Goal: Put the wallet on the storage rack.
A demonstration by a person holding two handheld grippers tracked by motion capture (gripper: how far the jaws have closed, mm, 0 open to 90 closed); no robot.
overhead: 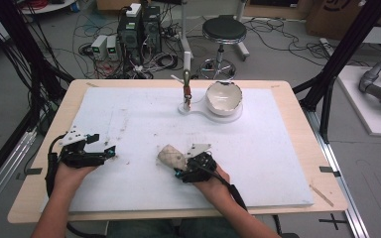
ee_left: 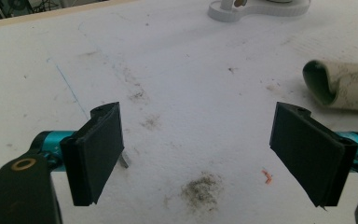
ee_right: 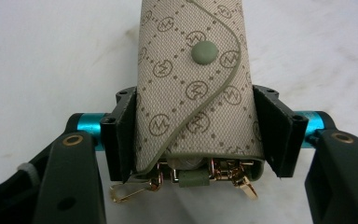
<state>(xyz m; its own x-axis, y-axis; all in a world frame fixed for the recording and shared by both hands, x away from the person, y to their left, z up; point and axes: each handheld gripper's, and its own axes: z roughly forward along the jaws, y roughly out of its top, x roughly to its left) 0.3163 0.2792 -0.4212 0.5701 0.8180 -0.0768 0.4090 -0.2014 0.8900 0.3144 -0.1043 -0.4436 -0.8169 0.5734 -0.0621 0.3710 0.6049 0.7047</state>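
A beige patterned key pouch [ee_right: 191,88] with green trim, a green snap button and gold clips at its near end lies on the white board. My right gripper [ee_right: 196,135] is shut on the pouch, its jaws pressing both sides near the clip end. In the high view the pouch [overhead: 171,156] sticks out to the left of the right gripper [overhead: 186,168]. My left gripper [overhead: 110,150] rests at the left of the board, its jaws wide apart with nothing between them [ee_left: 196,154]. The pouch's open end [ee_left: 342,84] lies off to its right.
A white stand [overhead: 211,110] at the back of the board holds a white bowl [overhead: 223,96] and a small upright post [overhead: 186,89]. The white board [overhead: 278,163] covers a wooden table. A stool [overhead: 223,34] and computers stand on the floor behind.
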